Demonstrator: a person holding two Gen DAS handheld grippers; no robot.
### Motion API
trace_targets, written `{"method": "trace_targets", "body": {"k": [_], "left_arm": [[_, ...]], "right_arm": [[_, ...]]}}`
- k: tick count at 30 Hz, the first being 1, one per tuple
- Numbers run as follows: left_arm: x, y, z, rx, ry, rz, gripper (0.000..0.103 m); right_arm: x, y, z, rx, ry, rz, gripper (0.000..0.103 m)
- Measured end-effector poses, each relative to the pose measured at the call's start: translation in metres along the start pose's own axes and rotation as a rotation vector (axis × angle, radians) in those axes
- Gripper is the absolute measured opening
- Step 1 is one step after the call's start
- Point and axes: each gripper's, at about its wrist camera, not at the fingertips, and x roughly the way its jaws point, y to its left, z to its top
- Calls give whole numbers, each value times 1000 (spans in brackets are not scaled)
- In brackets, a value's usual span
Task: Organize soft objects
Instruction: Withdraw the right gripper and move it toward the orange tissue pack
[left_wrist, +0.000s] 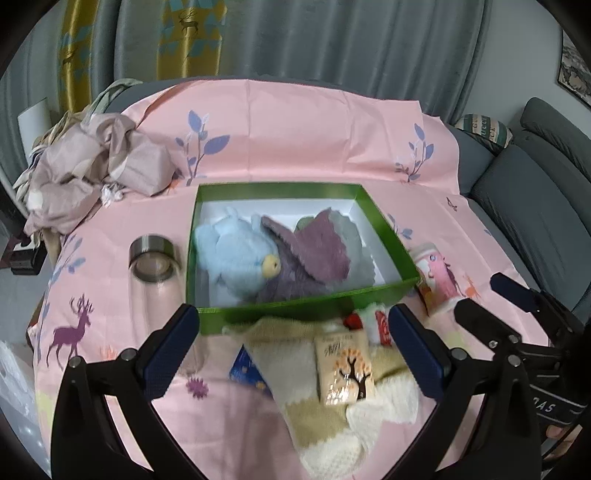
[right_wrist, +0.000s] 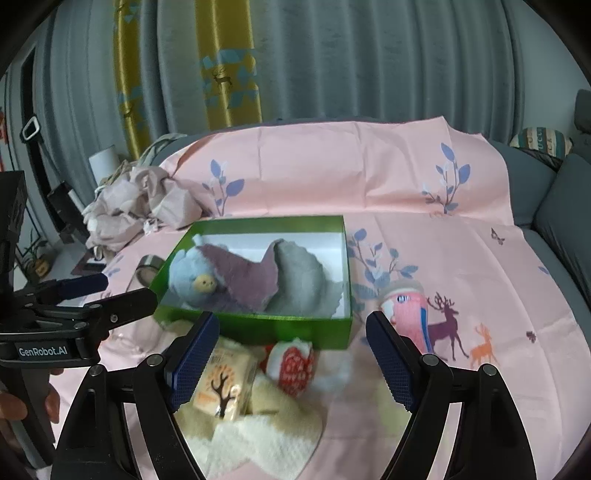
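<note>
Purple cloth (left_wrist: 314, 254) half hides the blue plush (left_wrist: 236, 258) in the green box (left_wrist: 295, 310)

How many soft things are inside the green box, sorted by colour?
Blue: 1, the plush toy
Purple: 1, a cloth
Grey: 1, a cloth
Total: 3 in the green box

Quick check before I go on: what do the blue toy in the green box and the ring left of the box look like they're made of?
Blue toy: plush fabric, fuzzy matte pile with soft, rounded edges. Ring: probably metal, a smooth grey band with a dull sheen; blur leaves that open. Green box: likely glossy cardboard, with thin straight walls.
</note>
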Motion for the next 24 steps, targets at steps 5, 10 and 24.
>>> {"method": "trace_targets", "body": {"k": [5, 10, 24], "left_arm": [[-13, 3, -17, -25, -1, 7, 102], [-26, 7, -30, -46, -6, 21, 102], [-47, 5, -65, -37, -3, 61, 102]], "right_arm": [[-16, 4, -12, -8, 1, -2, 82], [-29, 7, -22, -10, 0, 4, 82], [-47, 10, -45, 8, 7, 42, 82]]}}
